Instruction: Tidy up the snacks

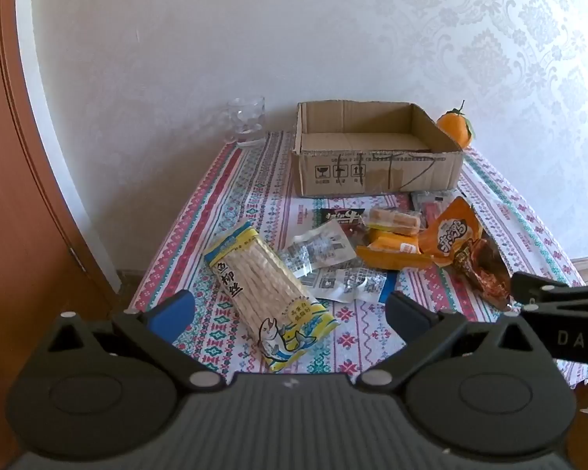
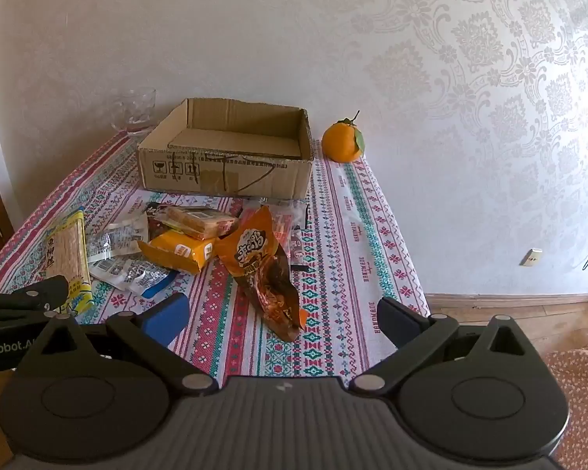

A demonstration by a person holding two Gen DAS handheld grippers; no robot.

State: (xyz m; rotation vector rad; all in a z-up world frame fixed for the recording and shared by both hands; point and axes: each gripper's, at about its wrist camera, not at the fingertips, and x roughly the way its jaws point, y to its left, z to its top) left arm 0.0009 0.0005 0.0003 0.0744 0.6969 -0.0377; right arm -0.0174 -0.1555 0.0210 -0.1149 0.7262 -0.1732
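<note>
Snacks lying scattered on desk before empty box. Left tool and right tool hovering wide open, holding nothing. Sorting not begun; next calling for gripping nearest packet.

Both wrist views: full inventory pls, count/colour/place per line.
cardboard box: 1, brown, empty, back of table
glass: 1, clear, left of box
orange: 1, orange with leaf, right of box
fish-strip packet: 1, yellow-blue, front left
snack packets: several, orange, clear, dark, piled in front of box
orange-brown bag: 1, front right of pile
tablecloth: 1, red-teal pattern
left gripper: open, empty
right gripper: open, empty
</note>
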